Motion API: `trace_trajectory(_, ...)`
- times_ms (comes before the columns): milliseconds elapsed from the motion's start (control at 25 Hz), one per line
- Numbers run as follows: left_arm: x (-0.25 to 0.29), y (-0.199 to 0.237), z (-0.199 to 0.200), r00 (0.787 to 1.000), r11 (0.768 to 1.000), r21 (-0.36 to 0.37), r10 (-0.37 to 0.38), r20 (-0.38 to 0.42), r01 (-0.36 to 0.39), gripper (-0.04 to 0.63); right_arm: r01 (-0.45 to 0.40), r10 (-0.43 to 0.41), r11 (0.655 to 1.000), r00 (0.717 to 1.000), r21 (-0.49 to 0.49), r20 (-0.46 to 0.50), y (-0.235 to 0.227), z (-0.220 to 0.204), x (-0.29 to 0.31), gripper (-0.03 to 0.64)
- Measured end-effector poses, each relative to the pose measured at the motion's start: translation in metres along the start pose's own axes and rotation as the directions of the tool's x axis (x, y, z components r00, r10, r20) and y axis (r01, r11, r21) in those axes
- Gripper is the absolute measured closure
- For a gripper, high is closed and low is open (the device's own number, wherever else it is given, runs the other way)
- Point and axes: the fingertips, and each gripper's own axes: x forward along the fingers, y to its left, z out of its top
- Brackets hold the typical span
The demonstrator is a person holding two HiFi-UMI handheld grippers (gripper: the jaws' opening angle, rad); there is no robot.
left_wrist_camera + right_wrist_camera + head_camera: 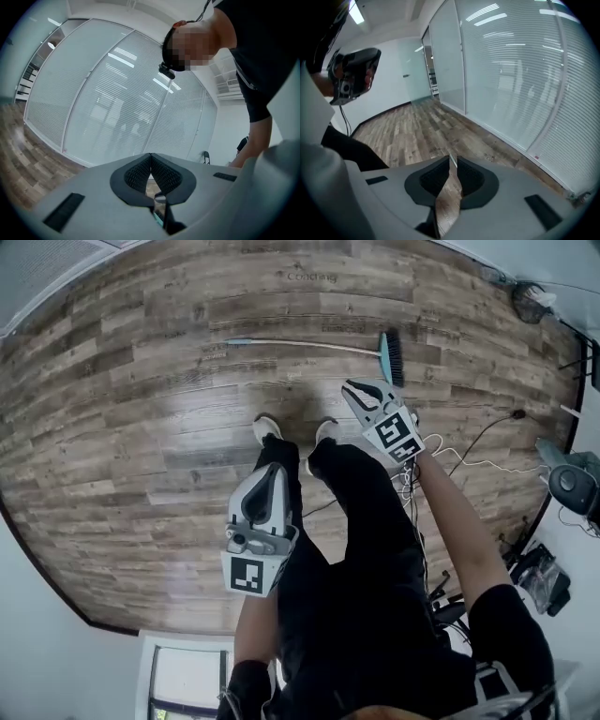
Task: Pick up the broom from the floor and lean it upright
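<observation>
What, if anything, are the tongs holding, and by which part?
Nothing. Left tongs and right tongs are empty; the broom lies untouched on the floor.

An office is indicated: the room is enclosed by tall glass partitions (511, 79) hung with slatted blinds (117, 93), lit by ceiling strip lights (356, 14) and laid with a wood-plank floor (122, 427). Cables (473, 442) and equipment (572, 484) are gathered along one wall.
</observation>
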Motion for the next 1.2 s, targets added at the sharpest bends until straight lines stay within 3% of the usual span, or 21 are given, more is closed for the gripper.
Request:
trace_trajectory(80,0.01,0.018,-0.017,1.0,1.0,-0.008,-0.014,0.026,0.014,0.577,-0.012,0.009,0.999,0.998,-0.049,-0.054,-0.013,-0.029,0.041,0.521)
trace_trajectory(200,0.02,0.053,-0.041,0.997,0.998,-0.066,0.01,0.077,-0.005,0.577,-0.026,0.017,0.996,0.993,-0.086,-0.113,-0.033,-0.068,0.097,0.517)
trace_trajectory(320,0.035,0.081,-0.069,0.995,0.995,-0.088,0.052,0.08,-0.045,0.577,-0.059,0.036,0.989,0.985,-0.138,-0.167,-0.047,-0.106,0.145,0.517)
trace_trajectory(520,0.074,0.103,-0.112,0.999,0.999,0.009,0.048,0.019,-0.048,0.577,-0.112,0.046,0.96,0.967,-0.256,-0.249,-0.079,-0.167,0.21,0.517)
trace_trajectory(640,0.083,0.113,-0.131,1.0,0.998,0.058,0.025,-0.003,-0.025,0.577,-0.139,0.069,0.959,0.96,-0.249,-0.272,-0.086,-0.2,0.245,0.518)
trace_trajectory(800,0.095,0.111,-0.16,0.999,0.97,0.241,-0.018,-0.042,0.027,0.577,-0.162,0.105,0.967,0.957,-0.196,-0.271,-0.104,-0.232,0.281,0.517)
trace_trajectory(1040,0.112,0.115,-0.214,0.995,0.983,0.158,-0.085,-0.053,0.092,0.577,-0.243,0.134,0.923,0.931,-0.3,-0.34,-0.119,-0.276,0.33,0.517)
trace_trajectory(1200,0.122,0.125,-0.226,0.996,0.993,0.072,-0.089,-0.017,0.09,0.577,-0.277,0.171,0.917,0.923,-0.287,-0.344,-0.126,-0.297,0.356,0.517)
